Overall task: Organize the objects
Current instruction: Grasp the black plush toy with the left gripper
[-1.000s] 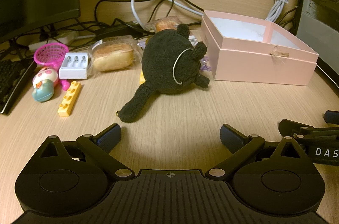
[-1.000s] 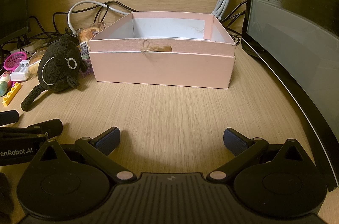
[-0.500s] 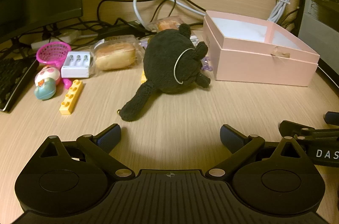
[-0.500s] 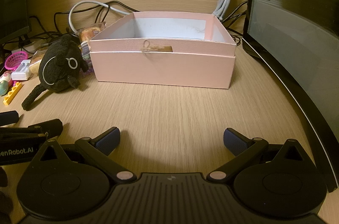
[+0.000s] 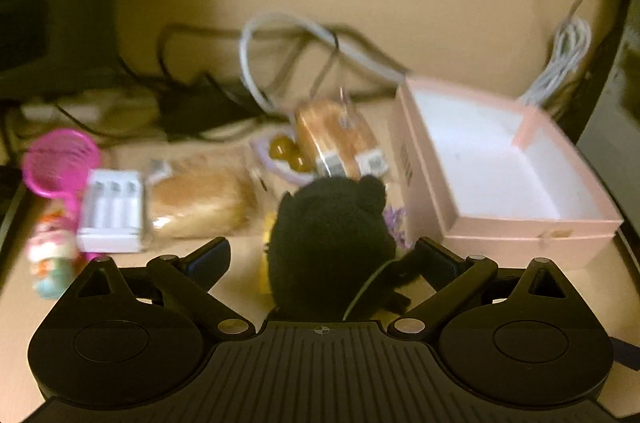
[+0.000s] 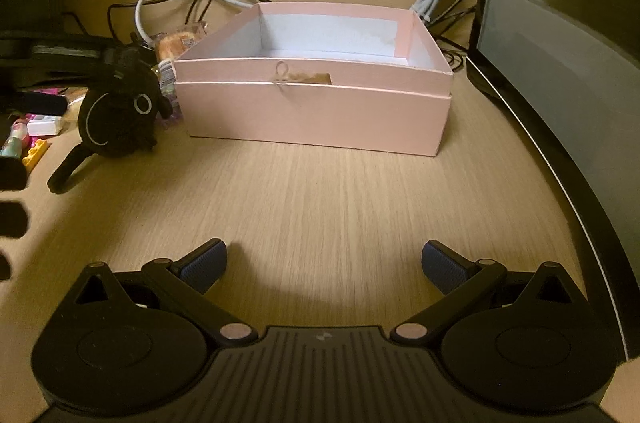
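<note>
Left wrist view, blurred, puts the black plush toy (image 5: 332, 243) low in the centre between my left tongs (image 5: 324, 255), whose fingers stand spread either side without pressing it; no writing can be read anywhere. Only this view shows wrapped bread (image 5: 200, 199), a white battery case (image 5: 112, 211) and a pink basket (image 5: 60, 163) at mid-left. Right wrist view shows my right tongs (image 6: 324, 263) released over bare desk (image 6: 340, 199), the plush (image 6: 116, 119) at mid-left beside the empty pink box (image 6: 312, 111).
</note>
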Demonstrator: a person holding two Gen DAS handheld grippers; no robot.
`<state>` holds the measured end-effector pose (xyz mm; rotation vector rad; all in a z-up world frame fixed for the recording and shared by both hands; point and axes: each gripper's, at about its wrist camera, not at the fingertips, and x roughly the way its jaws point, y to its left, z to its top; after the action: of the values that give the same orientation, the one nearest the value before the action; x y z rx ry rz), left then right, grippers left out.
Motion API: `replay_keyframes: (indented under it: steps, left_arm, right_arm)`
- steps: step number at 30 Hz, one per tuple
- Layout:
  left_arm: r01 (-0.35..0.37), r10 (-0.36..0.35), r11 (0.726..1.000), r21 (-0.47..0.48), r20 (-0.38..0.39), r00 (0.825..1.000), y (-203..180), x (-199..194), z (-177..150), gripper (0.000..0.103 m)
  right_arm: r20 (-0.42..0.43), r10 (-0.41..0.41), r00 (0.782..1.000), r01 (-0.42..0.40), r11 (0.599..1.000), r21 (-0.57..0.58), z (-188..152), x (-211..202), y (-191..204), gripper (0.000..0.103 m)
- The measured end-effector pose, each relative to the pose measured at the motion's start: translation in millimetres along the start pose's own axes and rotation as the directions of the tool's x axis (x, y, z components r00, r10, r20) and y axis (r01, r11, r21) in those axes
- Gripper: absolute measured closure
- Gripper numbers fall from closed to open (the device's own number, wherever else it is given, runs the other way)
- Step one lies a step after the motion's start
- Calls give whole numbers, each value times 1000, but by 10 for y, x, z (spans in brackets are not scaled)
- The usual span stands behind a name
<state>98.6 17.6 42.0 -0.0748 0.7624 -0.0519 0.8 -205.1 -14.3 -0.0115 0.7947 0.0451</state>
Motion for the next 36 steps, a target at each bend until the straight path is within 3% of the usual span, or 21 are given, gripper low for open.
replay_keyframes:
  steps: [2,3,4,8,13,15,19,23,26,29,30,31,34,36]
  left_arm:
    - [29,-28,999,16,-28,999,14,116,20,2]
    - [56,-56,998,16,-38,998,29,146,11,12]
    - [75,-74,997,7,-47,996,53,155,8,30]
    - [44,-46,999,-27,-97,994,138,-18,14,30]
    - [151,-156,983,-107,-43,987,632,-632,-214,30]
    - [162,-169,975,-155,-31,985,940,-882,-366,30]
    - [71,-82,971,-229,-38,996,1579,-1182,-591,31]
    - [-9,-3,943,-332,-36,999,2202,-1390,-720,31]
    - [-30,28,922,-387,-12,1000,2576,-1552,-742,30]
    - [-48,53,918,-394,2,999,2788,-1669,-756,30]
    - [-45,51,916,-398,3,999,2839,-1687,-777,30]
    - [-40,44,913,-407,1,999,2889,-1700,-796,30]
    - [-9,1,895,-445,-17,1000,2981,-1682,-815,30]
    - [7,-14,896,-443,-12,1000,3033,-1684,-827,30]
  right_arm:
    - [-29,8,1000,-8,1000,-6,39,10,-12,0]
    - [-37,10,999,-11,1000,-12,48,13,-13,0]
    - [-45,13,999,-14,1000,-18,58,15,-14,0]
    - [-82,26,996,-29,999,-31,91,15,-1,0]
    - [-142,78,987,-93,991,-97,109,-37,277,0]
    - [-116,82,990,-99,984,-146,160,-90,523,0]
    - [-37,140,989,-145,954,-262,405,-176,1176,0]
    - [7,232,973,-210,893,-397,694,-150,1958,0]
    - [18,275,961,-232,842,-487,892,-28,2541,0]
    - [49,288,957,-216,811,-544,1068,169,2977,0]
    - [50,292,955,-213,794,-569,1110,241,3096,4]
    - [45,291,956,-207,770,-604,1153,345,3245,18]
    - [8,304,953,-222,714,-664,1207,553,3563,47]
    - [-4,322,947,-232,671,-704,1212,689,3759,51]
